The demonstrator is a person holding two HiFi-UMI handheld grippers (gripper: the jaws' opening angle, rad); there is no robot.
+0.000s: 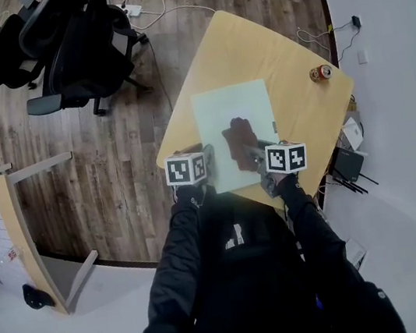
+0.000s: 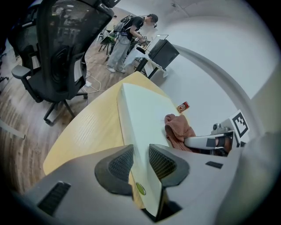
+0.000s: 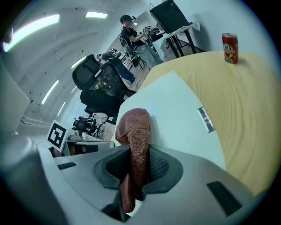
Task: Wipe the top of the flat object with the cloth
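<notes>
A pale flat board (image 1: 218, 108) lies on the yellow table (image 1: 297, 111). My left gripper (image 1: 206, 162) stands at the board's near left edge. In the left gripper view that edge (image 2: 139, 132) runs between the pads, and the left gripper (image 2: 141, 165) is shut on it. A brown cloth (image 1: 239, 134) lies bunched on the board's near right part. My right gripper (image 1: 255, 157) is shut on the cloth (image 3: 134, 127), which hangs down between the pads of the right gripper (image 3: 136, 169). From the left gripper view the cloth (image 2: 178, 128) rests on the board (image 2: 140, 110).
A red drink can (image 1: 321, 72) stands near the table's far right edge. Black office chairs (image 1: 70, 50) stand on the wood floor to the far left. A small label strip (image 3: 205, 119) is on the board's right side. A person (image 2: 127, 35) works at a distant desk.
</notes>
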